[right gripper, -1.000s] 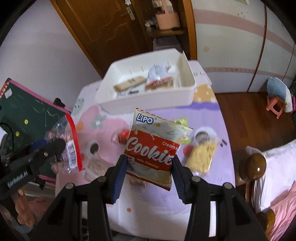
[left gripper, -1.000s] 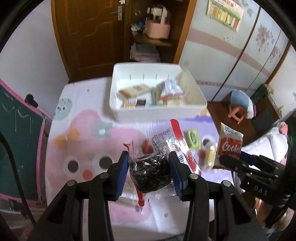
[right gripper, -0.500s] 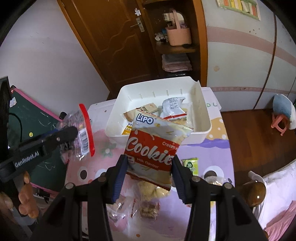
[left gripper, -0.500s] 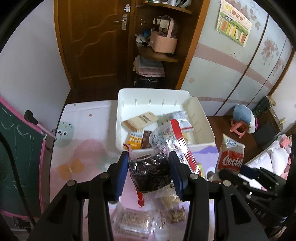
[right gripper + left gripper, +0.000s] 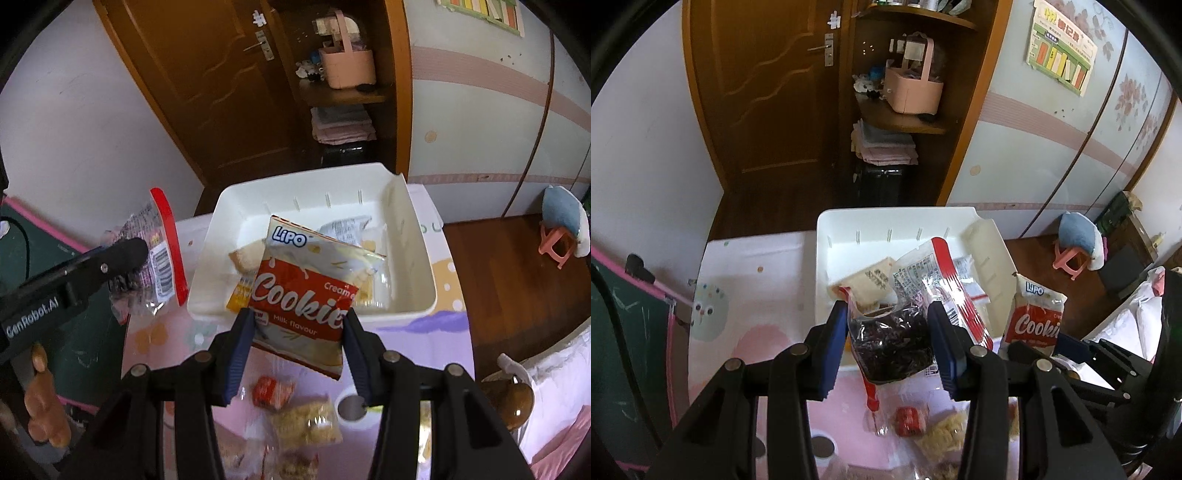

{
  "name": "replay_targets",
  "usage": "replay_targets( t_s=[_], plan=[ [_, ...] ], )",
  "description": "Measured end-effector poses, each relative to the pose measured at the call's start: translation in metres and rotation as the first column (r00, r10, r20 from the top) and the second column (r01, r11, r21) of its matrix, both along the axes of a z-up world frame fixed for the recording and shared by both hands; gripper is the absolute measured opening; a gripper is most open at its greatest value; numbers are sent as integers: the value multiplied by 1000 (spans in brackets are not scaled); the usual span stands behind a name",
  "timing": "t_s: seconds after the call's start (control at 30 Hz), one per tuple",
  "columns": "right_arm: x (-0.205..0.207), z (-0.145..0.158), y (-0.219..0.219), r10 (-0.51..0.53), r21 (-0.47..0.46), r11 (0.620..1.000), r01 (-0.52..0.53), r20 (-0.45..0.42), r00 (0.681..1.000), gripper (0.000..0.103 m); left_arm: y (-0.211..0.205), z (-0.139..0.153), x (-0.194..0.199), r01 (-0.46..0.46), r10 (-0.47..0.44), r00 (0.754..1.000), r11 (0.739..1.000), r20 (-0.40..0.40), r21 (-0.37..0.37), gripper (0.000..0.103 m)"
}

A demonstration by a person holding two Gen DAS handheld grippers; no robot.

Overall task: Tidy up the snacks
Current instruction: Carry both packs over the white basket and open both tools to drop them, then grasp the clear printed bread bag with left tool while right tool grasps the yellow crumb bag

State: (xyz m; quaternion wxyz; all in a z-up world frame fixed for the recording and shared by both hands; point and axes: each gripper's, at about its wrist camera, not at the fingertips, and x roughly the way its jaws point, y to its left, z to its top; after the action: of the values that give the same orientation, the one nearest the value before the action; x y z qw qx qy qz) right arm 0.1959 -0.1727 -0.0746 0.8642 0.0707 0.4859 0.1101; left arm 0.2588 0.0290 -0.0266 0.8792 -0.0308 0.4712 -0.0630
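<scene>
Both grippers loaded, left gripper [image 5: 889, 334] clamping the dark snack bag [image 5: 892, 341], right gripper [image 5: 298, 336] the cookie pack [image 5: 304, 295]: clear the white bin [image 5: 417, 236] rim fully, then release low inside.

- cookie bag [image 5: 301, 295] betw. the right gripper's [image 5: 298, 334] pads: "LiPO", "Cookie", "Cream", "Milk flavour".
- left gripper [image 5: 70, 280], off to that tool's left: "GenRobot.AI" on its arm.
- clear snack bag [image 5: 892, 332] in it: barcode + small print, unreadable.
- wall chart [image 5: 1060, 51], far up-right: text too small.
</scene>
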Motion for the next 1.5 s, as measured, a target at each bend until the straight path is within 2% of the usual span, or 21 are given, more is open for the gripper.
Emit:
replay_targets(
  t_s=[0.3,0.5,0.57,0.6,0.63,0.73,1.03,1.3,1.5],
  plan=[
    [43,5,8,-21,-22,1000,21,31,999,48,3,-6,40,-6,6,1000,1000,11,-1,43],
    [77,2,19,-19,-71,997,23,50,999,49,2,-15,62,-11,11,1000,1000,4,3,44],
    [85,-3,19,-16,-71,997,18,31,999,49,5,-19,64,-20,20,1000,1000,6,4,59],
    [88,-5,19,-20,-69,997,21,18,1000,49,7,-20,64,-30,30,1000,1000,9,7,73],
    [90,-7,17,-27,-54,998,27,3,1000,49,10,-20,62,-44,44,999,999,20,7,80],
    [86,-10,13,-39,-24,999,39,-19,999,49,16,-21,59,-58,58,998,998,22,-1,81],
    [68,-11,8,-52,-29,998,50,-50,997,49,18,-14,36,-69,68,997,998,27,14,81],
    [30,-3,1,-46,-35,998,45,-51,998,49,6,1,-10,-33,31,998,999,49,40,81],
    [-7,1,-7,-31,-63,998,29,-42,999,49,-3,2,-50,-42,40,998,998,45,46,82]
  ],
)
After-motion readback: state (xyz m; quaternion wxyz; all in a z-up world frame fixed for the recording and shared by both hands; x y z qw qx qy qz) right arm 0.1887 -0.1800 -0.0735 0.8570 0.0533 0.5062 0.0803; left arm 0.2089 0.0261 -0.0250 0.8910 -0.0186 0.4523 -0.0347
